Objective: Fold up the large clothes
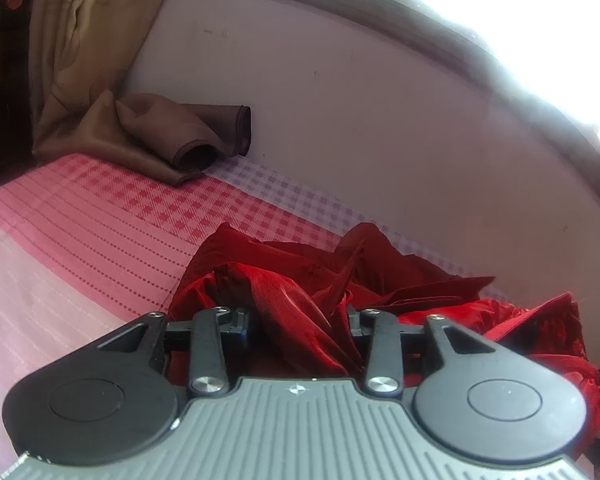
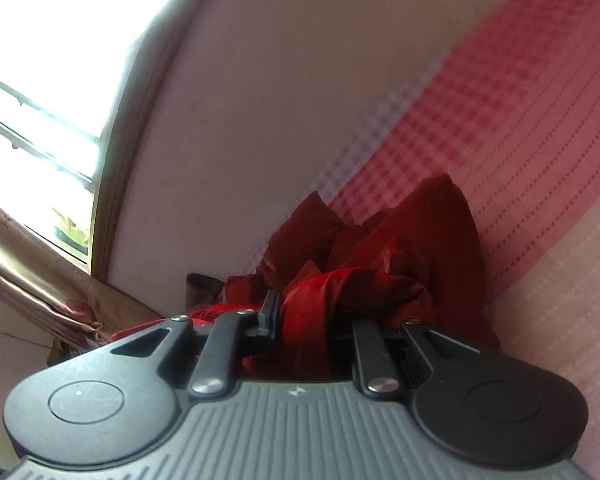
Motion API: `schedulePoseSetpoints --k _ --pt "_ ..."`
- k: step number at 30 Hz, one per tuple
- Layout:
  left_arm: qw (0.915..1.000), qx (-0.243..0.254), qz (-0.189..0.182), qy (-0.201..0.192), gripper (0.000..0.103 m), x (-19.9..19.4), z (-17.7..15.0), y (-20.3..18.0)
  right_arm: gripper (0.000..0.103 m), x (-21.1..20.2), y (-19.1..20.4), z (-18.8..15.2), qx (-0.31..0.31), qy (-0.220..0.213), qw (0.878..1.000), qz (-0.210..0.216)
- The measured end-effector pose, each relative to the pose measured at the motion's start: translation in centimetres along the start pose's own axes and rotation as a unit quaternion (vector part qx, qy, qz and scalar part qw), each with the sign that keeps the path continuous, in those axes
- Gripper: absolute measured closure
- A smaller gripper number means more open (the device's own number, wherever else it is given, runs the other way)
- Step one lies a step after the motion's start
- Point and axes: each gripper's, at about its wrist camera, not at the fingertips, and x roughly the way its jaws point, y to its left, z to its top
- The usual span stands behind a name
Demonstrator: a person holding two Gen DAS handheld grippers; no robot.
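Note:
A shiny dark red garment lies crumpled on a bed with a pink checked sheet, close to the wall. My left gripper has a bunched fold of the red cloth between its fingers and is shut on it. In the right wrist view the same red garment is bunched up, and my right gripper is shut on a thick fold of it. The fingertips of both grippers are hidden in the cloth.
A brown cloth lies on the bed by the wall, under a hanging tan curtain. A pale wall runs along the bed. A bright window with a curtain is to the left in the right wrist view.

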Motion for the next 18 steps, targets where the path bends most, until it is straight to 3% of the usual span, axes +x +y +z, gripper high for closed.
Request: schedulePoseSetpoints --k 12,14,16,18 --pt "0.9991 -0.031 -0.019 0.022 0.055 0.4 0.9 0.9 0.076 0.2 -1.4 1.0 0.057 0.007 0.998 0.03" --pt "0.9988 -0.035 -0.024 0.025 0.054 0.4 1.1 1.1 0.071 0.2 -2.2 1.2 0.093 0.007 0.994 0.051" --pt "0.9977 -0.047 -0.032 0.037 0.053 0.5 1.3 1.4 0.059 0.2 -3.0 1.3 0.13 0.003 0.989 0.076" --pt "0.9944 -0.074 -0.052 0.055 0.051 0.9 1.8 2.2 0.052 0.1 -3.1 1.5 0.132 -0.002 0.988 0.083"
